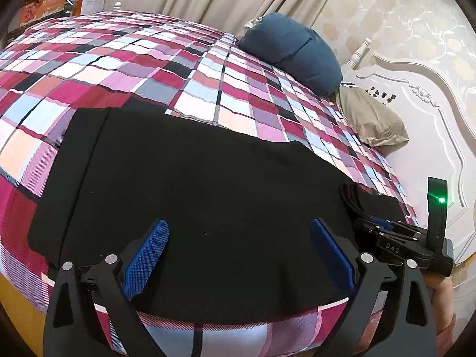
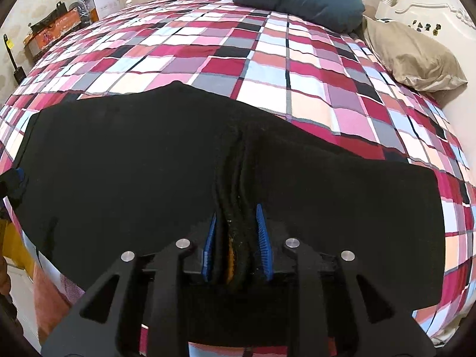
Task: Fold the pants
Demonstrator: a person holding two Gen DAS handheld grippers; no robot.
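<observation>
Black pants (image 1: 193, 184) lie flat across the plaid bed cover, near its front edge. They also fill the middle of the right wrist view (image 2: 134, 172). My left gripper (image 1: 238, 247) is open, its blue pads spread wide just above the pants. My right gripper (image 2: 236, 232) is shut on a bunched fold of the pants' near edge, with ridges of cloth running away from the pads. The right gripper also shows in the left wrist view (image 1: 383, 232) at the pants' right end.
The plaid bed cover (image 1: 148, 59) spreads far behind the pants. A dark blue pillow (image 1: 294, 50) and a beige pillow (image 1: 372, 119) lie by the white headboard (image 1: 416, 113). Boxes (image 1: 59, 3) stand beyond the bed's far left corner.
</observation>
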